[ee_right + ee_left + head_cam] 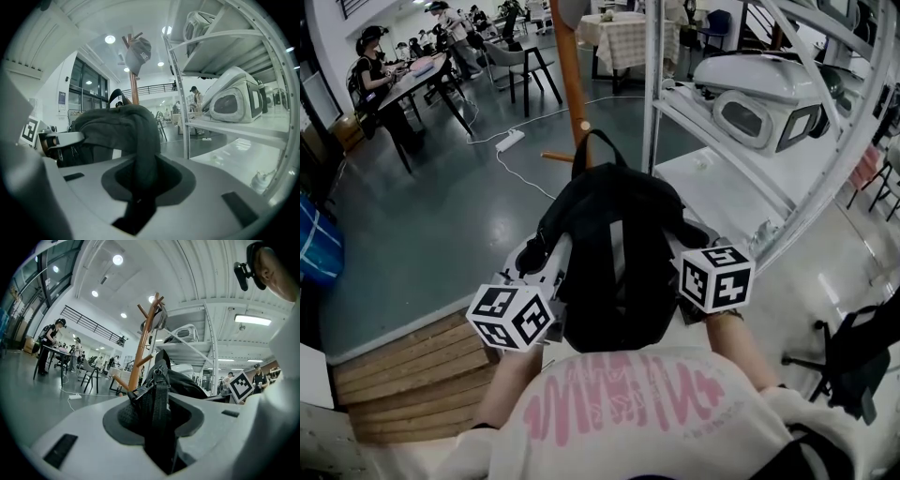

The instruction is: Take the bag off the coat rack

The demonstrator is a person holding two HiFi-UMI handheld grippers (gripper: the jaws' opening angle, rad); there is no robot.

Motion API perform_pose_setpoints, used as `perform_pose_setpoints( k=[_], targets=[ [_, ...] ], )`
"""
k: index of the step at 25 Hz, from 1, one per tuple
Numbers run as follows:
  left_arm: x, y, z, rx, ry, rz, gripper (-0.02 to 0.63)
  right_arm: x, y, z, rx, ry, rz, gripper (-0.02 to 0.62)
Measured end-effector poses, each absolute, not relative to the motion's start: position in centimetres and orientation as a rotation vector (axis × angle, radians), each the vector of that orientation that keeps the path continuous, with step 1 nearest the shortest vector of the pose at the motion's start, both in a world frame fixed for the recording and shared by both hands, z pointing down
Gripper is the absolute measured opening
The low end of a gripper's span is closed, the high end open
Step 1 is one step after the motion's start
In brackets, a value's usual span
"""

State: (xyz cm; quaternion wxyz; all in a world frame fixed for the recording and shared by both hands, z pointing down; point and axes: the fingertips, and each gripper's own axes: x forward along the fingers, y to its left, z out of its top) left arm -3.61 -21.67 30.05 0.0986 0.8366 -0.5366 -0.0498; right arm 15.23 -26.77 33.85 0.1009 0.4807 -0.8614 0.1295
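Black backpack (pixel 614 253) is held up in front of the person's chest, between both grippers. It is just in front of the coat rack (pixel 571 84).

- **Bag and rack:** the top handle loop (pixel 598 142) overlaps the pole in the head view. Cannot tell if it touches the pole or a peg.
- **Left gripper (pixel 157 416):** jaws are clamped on a flat webbing strap (pixel 161 394) at the bag's side, with a metal clip just above the pads.
- **Right gripper (pixel 139 185):** jaws are pinched tight on a thick fold of the bag's soft fabric on the other side.

Room to move:
- **Right:** the white metal shelving (pixel 722 178) has an upright post and shelf edge close to the bag, so it is tight there.
- **Left and ahead:** open floor (pixel 441 216), with only a white power strip (pixel 510 141) and its cable lying on it.
- **Lower left:** the edge of a wooden plank platform (pixel 412 375).
- **Lower right:** a black chair (pixel 853 361), well apart from the bag.
- **Upper left:** tables with people, far off.

Materials and shapes:
- **Bag:** matte woven fabric, rounded top, with a lighter vertical stripe down the middle.
- **Rack:** round orange-brown wooden pole with angled pegs, and a grey cap (pixel 139 52) on top.
- **Floor:** glossy grey-green.
- **Shelving:** smooth white boards holding a white domed carrier (pixel 759 98) with a rounded window.
- **Grippers:** white plastic bodies with dark pads.
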Motion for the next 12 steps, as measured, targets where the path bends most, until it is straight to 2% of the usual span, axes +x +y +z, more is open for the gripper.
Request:
perform_pose_setpoints(
  k=[12],
  targets=[
    [-0.7,-20.2,33.3,2.397,-1.593,-0.149,0.120,18.1,-25.6,36.6,1.369,-2.511,0.407,0.074]
  ],
)
